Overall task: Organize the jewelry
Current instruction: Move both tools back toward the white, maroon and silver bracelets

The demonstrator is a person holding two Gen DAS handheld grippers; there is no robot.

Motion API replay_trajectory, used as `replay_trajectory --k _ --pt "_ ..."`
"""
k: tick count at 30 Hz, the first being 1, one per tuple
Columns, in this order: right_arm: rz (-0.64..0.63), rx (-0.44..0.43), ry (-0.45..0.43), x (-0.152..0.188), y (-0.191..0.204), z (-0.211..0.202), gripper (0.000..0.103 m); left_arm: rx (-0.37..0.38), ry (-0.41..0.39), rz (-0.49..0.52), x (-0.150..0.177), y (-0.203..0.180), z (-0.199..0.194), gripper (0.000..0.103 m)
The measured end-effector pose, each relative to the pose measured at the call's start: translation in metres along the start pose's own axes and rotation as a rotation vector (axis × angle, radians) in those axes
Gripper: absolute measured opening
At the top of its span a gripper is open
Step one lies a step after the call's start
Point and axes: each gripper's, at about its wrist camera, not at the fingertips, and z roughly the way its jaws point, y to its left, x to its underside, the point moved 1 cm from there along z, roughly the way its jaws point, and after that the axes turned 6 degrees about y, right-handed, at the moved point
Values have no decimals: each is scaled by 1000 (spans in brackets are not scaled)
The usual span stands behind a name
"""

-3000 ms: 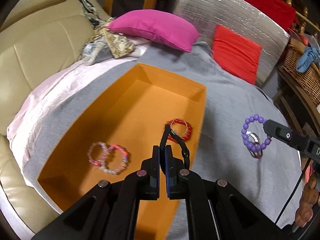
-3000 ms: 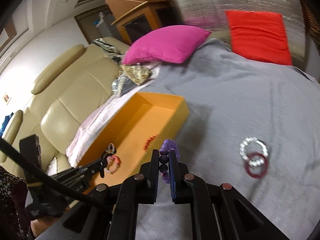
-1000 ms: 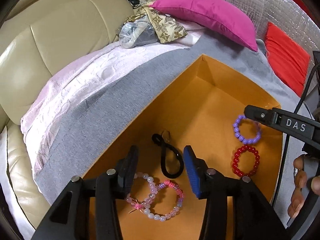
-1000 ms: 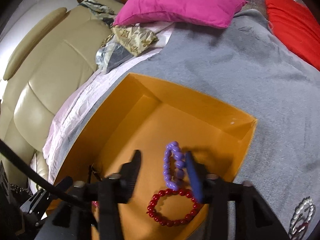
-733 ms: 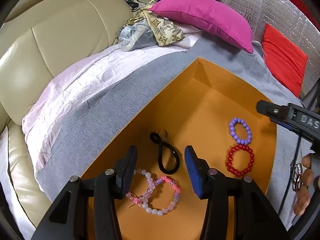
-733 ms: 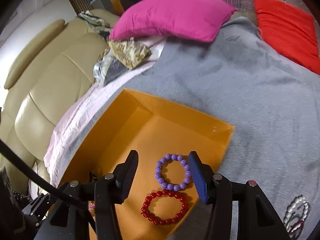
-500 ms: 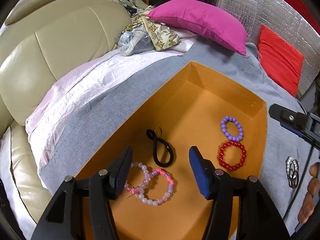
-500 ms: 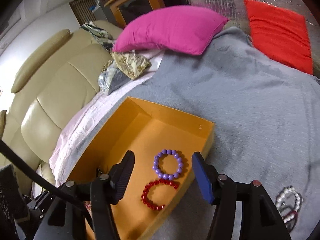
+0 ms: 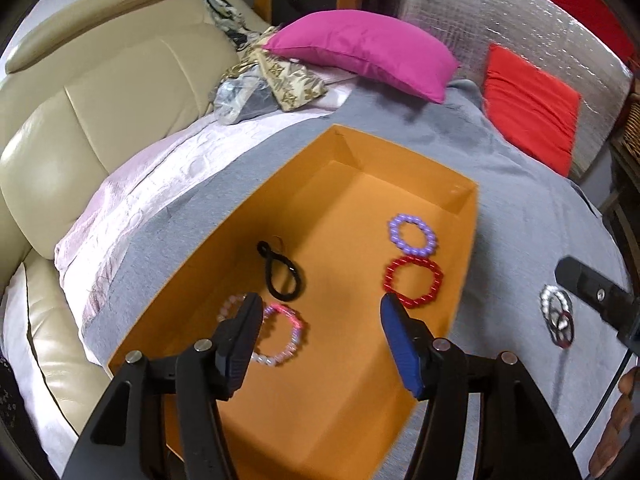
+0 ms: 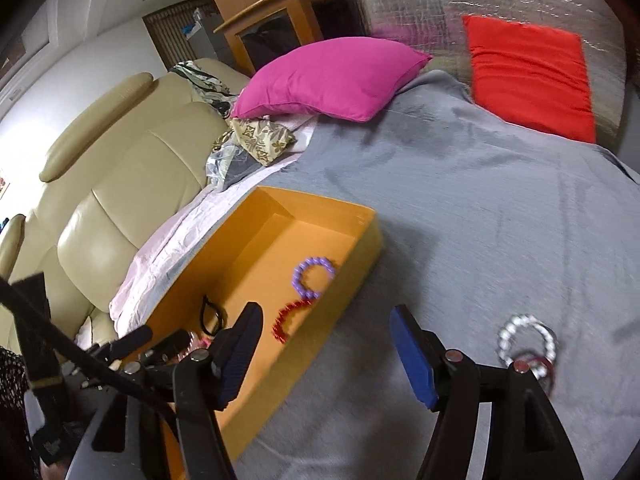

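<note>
An orange box (image 9: 467, 240) lies on a grey blanket (image 9: 532, 216). Inside it are a purple bead bracelet (image 9: 394, 232), a red bead bracelet (image 9: 390, 280), a black hair tie (image 9: 269, 276) and pink and white bracelets (image 9: 294, 334). My left gripper (image 9: 320, 304) hangs open above the box's near half, with nothing between its fingers. My right gripper (image 10: 326, 314) hovers over the box's right wall (image 10: 360, 256) and the blanket, its jaws opening and nothing between them. A white bead bracelet (image 10: 506, 334) and a dark red ring lie on the blanket to its right.
A beige sofa (image 9: 100, 92) runs along the left, with a pale pink sheet (image 9: 132, 200) over its seat. At the back lie a magenta pillow (image 9: 360, 52), a red cushion (image 9: 528, 100) and crumpled cloth (image 9: 280, 80). A hand (image 9: 616, 420) shows at the lower right.
Both grippers have let go, widened their jaws and drawn back and up from the box. The black tie and purple bracelet stay inside. The right gripper has swung right, towards the blanket.
</note>
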Motion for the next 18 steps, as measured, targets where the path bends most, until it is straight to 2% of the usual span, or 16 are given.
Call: replay_trajectory --k 5,10,13,18 --pt "43 40 -19 35 -29 -24 72 34 -3 46 20 -22 -10 62" --pt "129 95 5 85 -74 -38 72 88 26 118 43 -55 -8 62" --pt "212 124 7 118 -106 -47 72 100 34 170 55 -77 -7 63" --pt "326 152 15 156 -143 -59 72 121 64 228 68 -105 -1 63"
